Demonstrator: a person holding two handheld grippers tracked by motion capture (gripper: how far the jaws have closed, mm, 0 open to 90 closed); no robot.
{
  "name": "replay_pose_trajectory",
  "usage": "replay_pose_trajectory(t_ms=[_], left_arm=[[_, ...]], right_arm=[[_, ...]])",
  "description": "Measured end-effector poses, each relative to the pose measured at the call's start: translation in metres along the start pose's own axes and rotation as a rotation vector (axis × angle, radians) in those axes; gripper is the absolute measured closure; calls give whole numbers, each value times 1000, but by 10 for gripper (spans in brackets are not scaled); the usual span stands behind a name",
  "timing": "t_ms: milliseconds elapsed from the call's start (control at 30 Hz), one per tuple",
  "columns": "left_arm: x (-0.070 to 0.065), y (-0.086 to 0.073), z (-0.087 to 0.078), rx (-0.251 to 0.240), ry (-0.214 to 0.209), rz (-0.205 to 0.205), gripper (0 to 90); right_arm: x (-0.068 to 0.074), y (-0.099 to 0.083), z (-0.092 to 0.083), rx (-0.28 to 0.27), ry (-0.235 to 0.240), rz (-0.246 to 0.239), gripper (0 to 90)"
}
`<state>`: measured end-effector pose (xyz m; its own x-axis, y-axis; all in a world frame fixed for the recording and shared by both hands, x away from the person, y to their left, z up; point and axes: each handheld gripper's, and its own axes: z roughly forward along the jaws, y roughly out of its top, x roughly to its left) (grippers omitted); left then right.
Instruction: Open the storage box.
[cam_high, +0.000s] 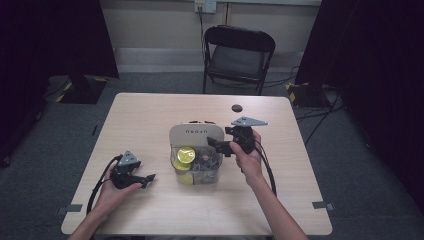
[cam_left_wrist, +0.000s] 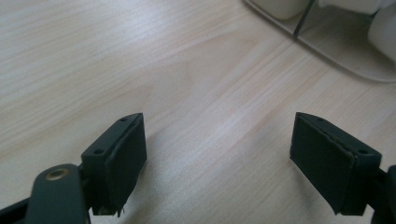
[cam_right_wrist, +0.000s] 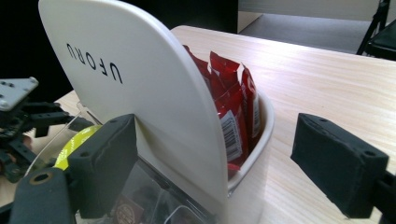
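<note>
The right claw (cam_high: 220, 145), jaws spread and empty, hangs at the right side of the box (cam_high: 196, 152) at mid-surface, its white panel (cam_right_wrist: 140, 93) rising between the jaws and the red packets (cam_right_wrist: 233, 107) behind it nearer the right jaw, so this hand looks far better placed to act. The left claw (cam_high: 145, 180), also spread, rests low on the wooden surface (cam_high: 150, 115), well to the box's left. Beyond stand a black chair (cam_high: 239, 55) and dark curtains (cam_high: 370, 50).

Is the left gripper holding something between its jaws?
No, the left gripper has its jaws spread wide apart, with bare wooden table between them.
</note>
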<state>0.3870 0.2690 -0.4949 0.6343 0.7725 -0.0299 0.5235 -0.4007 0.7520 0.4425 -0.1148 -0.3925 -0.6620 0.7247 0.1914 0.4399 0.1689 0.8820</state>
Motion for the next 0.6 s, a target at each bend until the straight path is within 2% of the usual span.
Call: replay_pose_trajectory(t_ms=[100, 167, 267, 300, 400, 467, 600], left_arm=[[-1, 6, -10, -53, -25, -26, 203], [-2, 7, -12, -66, -36, -34, 211], [-5, 9, -16, -88, -46, -28, 213], [-7, 10, -18, -113, -61, -14, 210], [-9, 13, -20, -122, -66, 2, 202], [-13, 17, -23, -146, -95, 0, 200], [-17, 21, -26, -157, -110, 9, 207]], right_arm=[[0, 0, -1, 3, -2, 8, 139], [0, -1, -1, 5, -3, 7, 138], [-1, -2, 0, -1, 1, 4, 136], [-1, -2, 0, 1, 3, 3, 136], [-1, -1, 0, 2, 4, 3, 136], [-2, -1, 0, 3, 8, 4, 134], [-2, -1, 0, 5, 6, 0, 134]])
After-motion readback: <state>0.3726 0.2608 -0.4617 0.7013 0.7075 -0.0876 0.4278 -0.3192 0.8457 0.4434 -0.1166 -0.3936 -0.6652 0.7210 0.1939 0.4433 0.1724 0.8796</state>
